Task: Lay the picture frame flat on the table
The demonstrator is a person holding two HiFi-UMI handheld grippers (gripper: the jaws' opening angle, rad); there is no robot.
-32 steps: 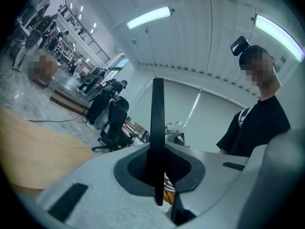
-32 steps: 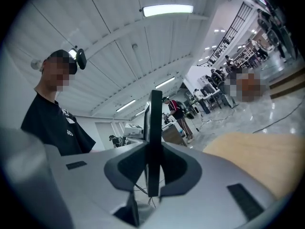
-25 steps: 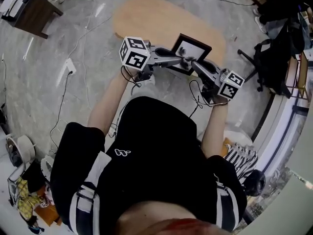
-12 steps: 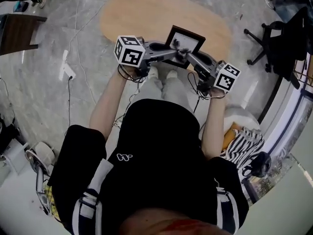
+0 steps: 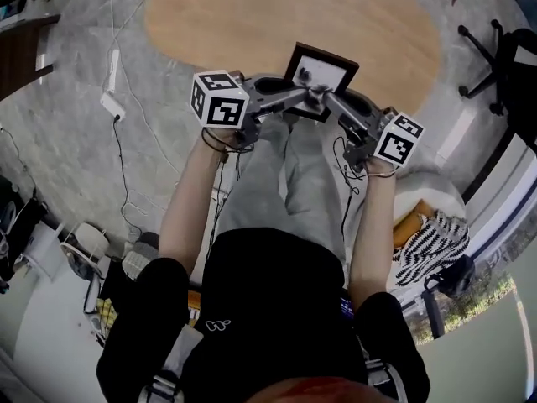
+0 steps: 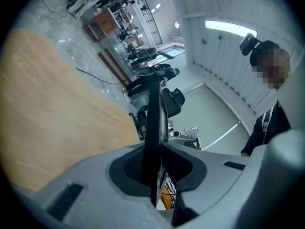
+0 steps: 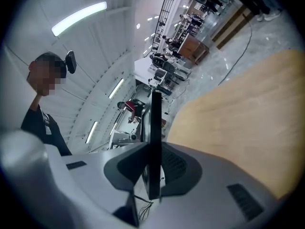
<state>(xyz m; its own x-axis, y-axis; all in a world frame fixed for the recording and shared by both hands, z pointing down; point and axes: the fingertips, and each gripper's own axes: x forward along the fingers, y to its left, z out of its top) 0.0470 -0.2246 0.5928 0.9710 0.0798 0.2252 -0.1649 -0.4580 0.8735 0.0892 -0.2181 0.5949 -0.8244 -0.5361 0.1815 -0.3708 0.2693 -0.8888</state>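
The picture frame [image 5: 320,72], black with a white picture, hangs tilted in the air over the near edge of the oval wooden table [image 5: 252,15]. My left gripper [image 5: 306,96] and right gripper [image 5: 329,99] meet at its lower edge, one from each side. In the left gripper view the frame [image 6: 153,123] stands edge-on between the pads of the left gripper [image 6: 155,168], whose jaws are opening while the pads still touch it. In the right gripper view the right gripper [image 7: 153,168] is shut on the edge-on frame [image 7: 155,128].
A marble floor surrounds the table. A white power strip [image 5: 111,103] with cables lies on the floor at the left. An office chair [image 5: 503,57] stands at the right. A striped bag [image 5: 428,246] sits near my right elbow. The tabletop [image 7: 248,118] stretches beyond the frame.
The table has come closer and larger in the head view. Both grippers have held on to the frame and stayed together at its lower edge.
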